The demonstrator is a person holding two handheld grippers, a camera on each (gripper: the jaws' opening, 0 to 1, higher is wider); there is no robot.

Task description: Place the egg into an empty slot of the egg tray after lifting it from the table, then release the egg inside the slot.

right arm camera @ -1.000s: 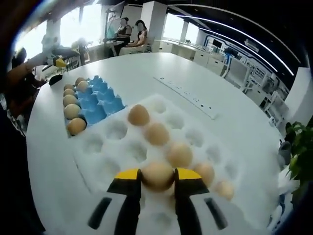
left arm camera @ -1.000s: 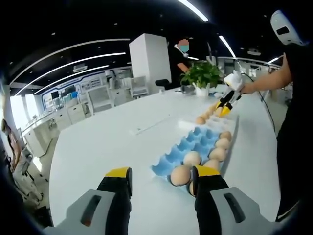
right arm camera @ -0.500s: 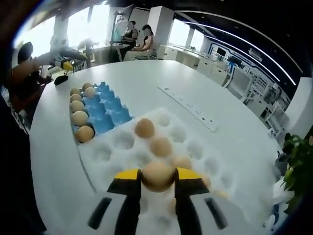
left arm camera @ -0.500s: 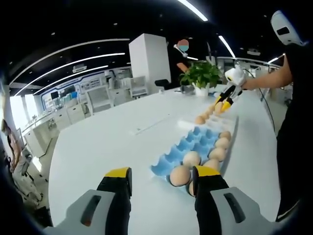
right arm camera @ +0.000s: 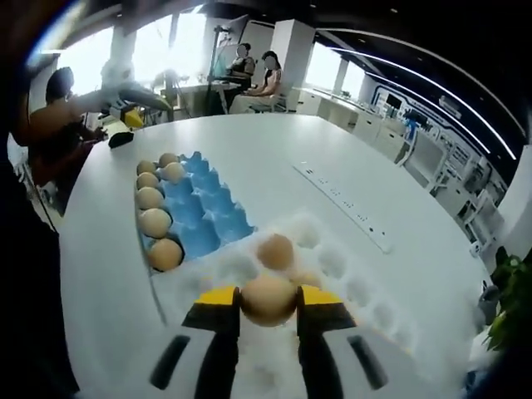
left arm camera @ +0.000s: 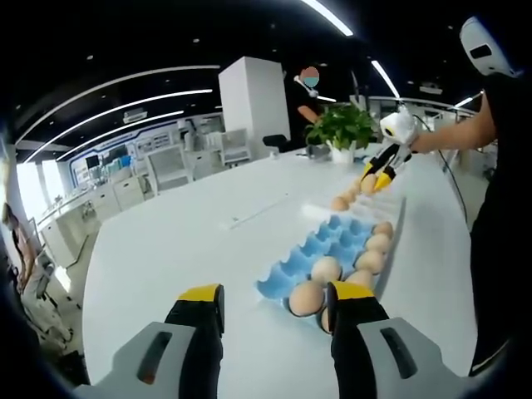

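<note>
One egg (right arm camera: 268, 298) is riding clenched in my right fingers (right arm camera: 218, 298), clear above the white tray (right arm camera: 366, 316); left gripper (left arm camera: 274, 306) is idling released, leaving blue tray (right arm camera: 208, 218) slots reachable.

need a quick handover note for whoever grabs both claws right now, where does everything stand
Right claw: shut on an egg, held above the white tray, facing the blue egg tray.
Left claw: open, nothing in it, low over the table at the near end of the blue egg tray.
Blue egg tray: five eggs in place, mostly along one edge; the other slots look empty.
Done: egg gripped and lifted.
Left: carry it over the blue egg tray, lower it into an empty slot, open the claw to release.
</note>
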